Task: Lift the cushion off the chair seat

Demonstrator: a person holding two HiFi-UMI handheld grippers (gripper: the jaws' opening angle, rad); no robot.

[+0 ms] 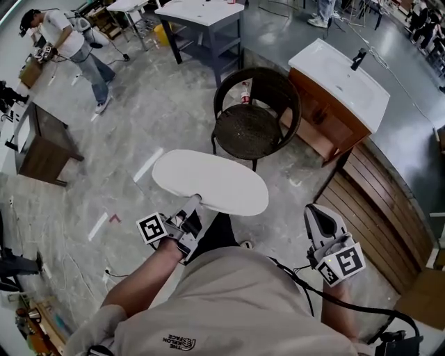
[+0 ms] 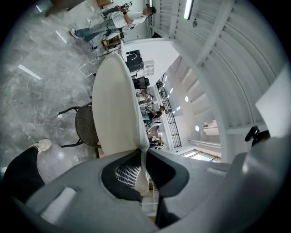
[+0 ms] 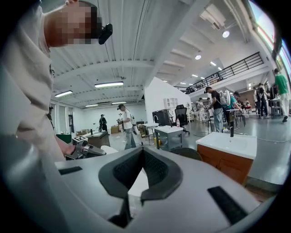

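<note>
The white oval cushion hangs in the air in front of me, clear of the round dark wicker chair behind it. My left gripper is shut on the cushion's near left rim. In the left gripper view, the cushion stands edge-on and its thin seam is pinched between the jaws of the left gripper, with the chair beyond. My right gripper is off to the right of the cushion, away from it. Its jaws are shut with nothing between them.
A wooden vanity with a white sink top stands right of the chair. Slatted wooden boards lie at the right. A grey table is behind the chair, a dark desk at the left, and a person at the far left.
</note>
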